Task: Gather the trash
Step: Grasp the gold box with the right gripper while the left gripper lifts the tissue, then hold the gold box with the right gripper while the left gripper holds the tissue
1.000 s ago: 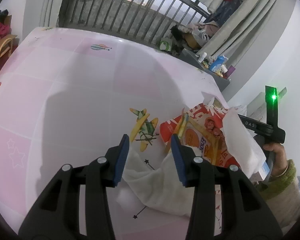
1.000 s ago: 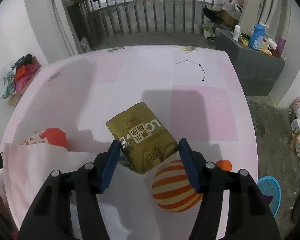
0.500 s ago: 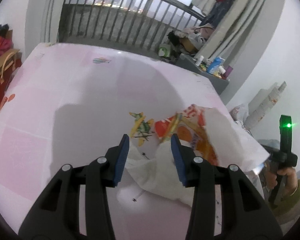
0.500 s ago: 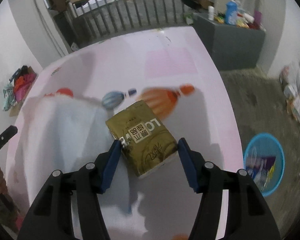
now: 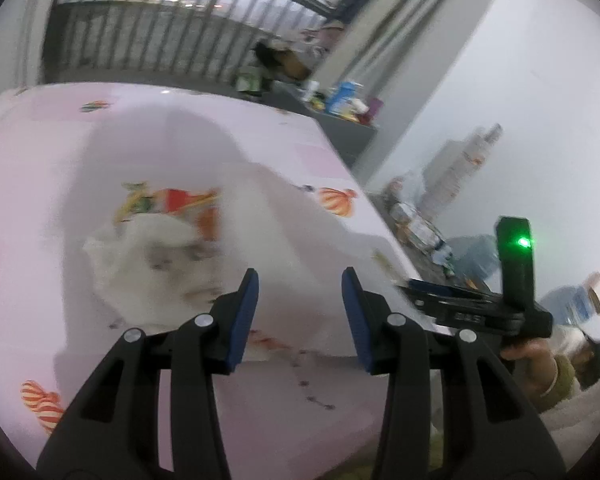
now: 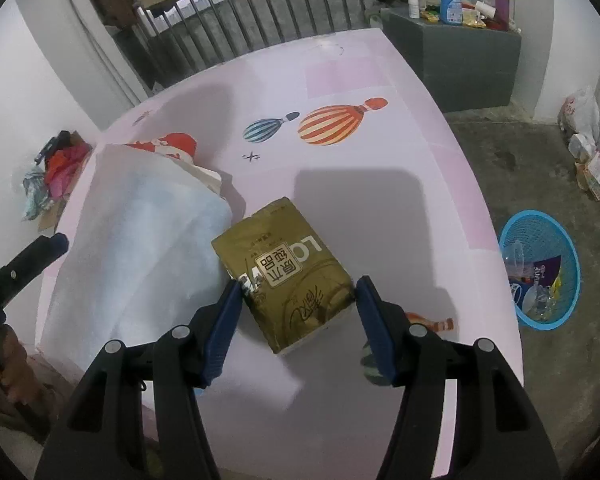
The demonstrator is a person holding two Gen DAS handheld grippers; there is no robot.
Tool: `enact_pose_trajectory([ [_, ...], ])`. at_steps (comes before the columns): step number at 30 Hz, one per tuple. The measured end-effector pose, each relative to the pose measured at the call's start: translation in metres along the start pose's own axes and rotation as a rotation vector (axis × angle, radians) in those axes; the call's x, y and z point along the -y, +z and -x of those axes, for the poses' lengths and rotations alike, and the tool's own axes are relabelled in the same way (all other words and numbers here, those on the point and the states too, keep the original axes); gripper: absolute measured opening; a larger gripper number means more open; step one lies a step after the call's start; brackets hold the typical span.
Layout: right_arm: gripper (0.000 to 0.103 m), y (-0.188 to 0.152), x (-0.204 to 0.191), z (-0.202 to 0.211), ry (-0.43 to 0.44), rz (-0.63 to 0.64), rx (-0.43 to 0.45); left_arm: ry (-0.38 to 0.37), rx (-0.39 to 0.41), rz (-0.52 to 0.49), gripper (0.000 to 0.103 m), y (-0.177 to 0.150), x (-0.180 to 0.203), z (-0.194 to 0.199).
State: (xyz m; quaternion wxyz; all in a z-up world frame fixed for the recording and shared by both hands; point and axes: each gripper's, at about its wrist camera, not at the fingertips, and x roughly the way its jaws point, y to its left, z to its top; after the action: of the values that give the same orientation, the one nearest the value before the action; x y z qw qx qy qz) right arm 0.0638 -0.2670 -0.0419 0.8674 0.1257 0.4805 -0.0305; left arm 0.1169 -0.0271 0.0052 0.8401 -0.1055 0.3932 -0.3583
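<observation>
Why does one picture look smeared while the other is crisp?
Left wrist view: motion blur smears the white tissue and the railing, though the left gripper stays sharp. Right wrist view: crisp, gold packet readable; the fisheye bends the table edges.

We count two grippers: the left gripper (image 5: 300,312) and the right gripper (image 6: 298,320), each with two blue-padded jaws. On the pink bench (image 6: 380,208) we see one gold packet (image 6: 284,272), one large white sheet (image 6: 140,240), one red-printed wrapper (image 6: 168,146) partly under that sheet, and one crumpled white tissue (image 5: 148,256). On the floor stands one blue basket (image 6: 568,308). The bench cloth's print shows two striped balloons beside each other in the right wrist view.
</observation>
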Motion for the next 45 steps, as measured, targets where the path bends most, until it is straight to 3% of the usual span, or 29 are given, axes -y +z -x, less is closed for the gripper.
enact_pose_trajectory([
  [3,0.058,0.0,0.002,0.004,-0.009,-0.013,0.024,-0.032,-0.025,-0.055,0.04,0.002,0.021,-0.011],
  [8,0.058,0.0,0.001,0.003,-0.052,0.003,0.048,0.037,-0.062,-0.151,0.045,0.004,0.042,-0.036],
  [14,0.058,-0.002,0.003,0.001,-0.058,0.012,0.045,0.047,-0.06,-0.214,0.048,0.012,0.058,-0.04],
  [22,0.058,-0.008,-0.019,0.001,0.01,0.065,0.019,0.068,0.003,-0.258,0.05,0.021,0.067,-0.018],
  [25,0.058,-0.011,-0.031,-0.001,0.033,0.105,0.011,0.076,-0.016,-0.254,0.05,0.02,0.064,-0.023],
  [31,0.058,-0.007,-0.023,0.01,0.0,0.098,0.051,0.158,-0.074,-0.261,0.05,0.008,0.055,-0.039],
  [35,0.058,-0.003,-0.01,0.014,-0.051,0.076,0.075,0.25,-0.071,-0.346,0.05,-0.001,0.059,-0.038],
  [38,0.059,-0.003,-0.008,0.012,-0.06,0.092,0.064,0.366,-0.049,-0.483,0.05,-0.01,0.07,-0.037],
  [41,0.061,-0.004,-0.011,0.009,-0.07,0.124,0.049,0.401,-0.049,-0.548,0.05,-0.015,0.076,-0.034],
  [45,0.066,-0.002,-0.015,0.01,-0.073,0.15,0.057,0.399,-0.073,-0.534,0.05,-0.015,0.072,-0.036],
])
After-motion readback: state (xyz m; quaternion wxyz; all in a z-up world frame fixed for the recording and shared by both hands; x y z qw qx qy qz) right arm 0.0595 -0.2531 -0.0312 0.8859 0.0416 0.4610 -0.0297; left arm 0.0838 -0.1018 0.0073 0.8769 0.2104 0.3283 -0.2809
